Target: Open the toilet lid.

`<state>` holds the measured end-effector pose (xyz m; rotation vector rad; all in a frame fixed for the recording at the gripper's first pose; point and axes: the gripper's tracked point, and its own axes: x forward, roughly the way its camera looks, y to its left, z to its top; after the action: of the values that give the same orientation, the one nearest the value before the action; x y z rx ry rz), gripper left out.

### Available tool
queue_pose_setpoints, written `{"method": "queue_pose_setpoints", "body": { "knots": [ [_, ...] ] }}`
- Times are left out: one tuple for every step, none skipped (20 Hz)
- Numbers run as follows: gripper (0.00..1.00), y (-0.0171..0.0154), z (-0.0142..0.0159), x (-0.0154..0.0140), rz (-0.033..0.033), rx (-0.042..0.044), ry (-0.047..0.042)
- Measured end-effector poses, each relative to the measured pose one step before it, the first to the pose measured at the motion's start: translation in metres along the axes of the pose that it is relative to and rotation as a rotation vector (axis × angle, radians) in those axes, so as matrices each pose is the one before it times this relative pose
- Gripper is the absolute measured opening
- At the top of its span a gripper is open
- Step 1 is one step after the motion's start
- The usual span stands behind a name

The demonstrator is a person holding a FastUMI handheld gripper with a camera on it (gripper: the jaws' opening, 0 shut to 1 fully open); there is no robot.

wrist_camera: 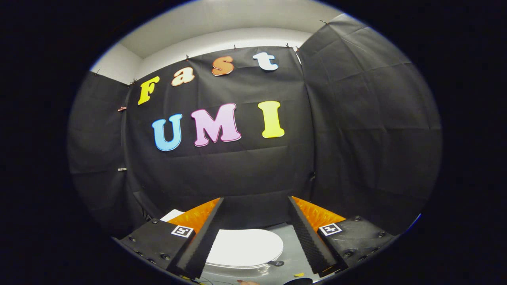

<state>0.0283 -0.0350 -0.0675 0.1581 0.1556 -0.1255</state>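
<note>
here your tool (255, 237) is spread wide, holding nothing; the toilet lid (245, 247) lies flat and closed between its fingers, long axis crosswise, on a grey floor (291, 245), black cloth walls (356, 138) beyond.

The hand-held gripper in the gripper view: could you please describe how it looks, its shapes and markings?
The hand-held gripper has two long, straight fingers whose inner faces are ribbed like fine saw teeth. Each finger sits on a dark, blocky mount fastened with round screws. Each mount carries a small square black-and-white marker on top. The fingers stand open, with the white toilet lid beyond them.
</note>
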Motion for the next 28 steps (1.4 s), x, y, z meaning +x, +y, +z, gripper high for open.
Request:
{"method": "queue_pose_setpoints", "body": {
  "knots": [
    [0.99, -0.00499, -0.00752, 0.00443, -0.00837, 0.01310, 0.01562],
    [0.99, -0.00573, -0.00823, 0.00478, -0.01232, 0.01003, 0.01718],
    [0.99, -0.00722, -0.00836, 0.00476, -0.01243, 0.01160, 0.01461],
    [0.99, -0.00592, -0.00845, 0.00563, -0.01119, 0.01490, 0.01572],
    [0.99, -0.00750, -0.00948, 0.00494, -0.01091, 0.01609, 0.01715],
    [0.99, -0.00685, -0.00961, 0.00503, -0.01264, 0.01607, 0.01753],
    [0.99, -0.00751, -0.00937, 0.00602, -0.01396, 0.01671, 0.01580],
    [0.99, -0.00763, -0.00904, 0.00477, -0.01376, 0.01565, 0.01451],
    [0.99, -0.00787, -0.00941, 0.00575, -0.01142, 0.01109, 0.01205],
    [0.99, -0.00725, -0.00961, 0.00608, -0.01128, 0.00819, 0.01483],
    [0.99, -0.00653, -0.01211, 0.00794, -0.00821, 0.01009, 0.01948],
    [0.99, -0.00680, -0.01124, 0.00707, -0.00827, 0.01334, 0.02509],
    [1.00, -0.00870, -0.01096, 0.00668, -0.01316, 0.01306, 0.02498],
    [1.00, -0.00792, -0.01012, 0.00757, -0.01561, 0.01333, 0.01868],
    [1.00, -0.00680, -0.01111, 0.00715, -0.01303, 0.01247, 0.01708],
    [1.00, -0.00584, -0.01088, 0.00778, -0.01168, 0.00967, 0.01995],
    [0.99, -0.00517, -0.01282, 0.00694, -0.00706, 0.00822, 0.02352],
    [1.00, -0.00571, -0.01283, 0.00833, -0.00794, 0.00820, 0.02798],
    [1.00, -0.00504, -0.01188, 0.00920, -0.00783, 0.01208, 0.02830],
    [1.00, -0.00469, -0.01019, 0.01073, -0.00509, 0.01863, 0.02646],
    [1.00, -0.00674, -0.00951, 0.00880, -0.00394, 0.02319, 0.02378],
    [1.00, -0.00627, -0.00870, 0.00942, -0.00578, 0.02403, 0.02150],
    [1.00, -0.00752, -0.00811, 0.00786, -0.00715, 0.01955, 0.01905],
    [1.00, -0.00688, -0.00861, 0.00823, -0.00544, 0.01480, 0.01857],
    [1.00, -0.00782, -0.00830, 0.00832, -0.00201, 0.01167, 0.01868],
    [1.00, -0.00470, -0.00732, 0.00981, 0.00334, 0.01491, 0.01841],
    [1.00, -0.00425, -0.00669, 0.01089, 0.00014, 0.01839, 0.02003],
    [1.00, -0.00516, -0.00673, 0.01036, 0.00124, 0.02128, 0.02193]
  ]
}}
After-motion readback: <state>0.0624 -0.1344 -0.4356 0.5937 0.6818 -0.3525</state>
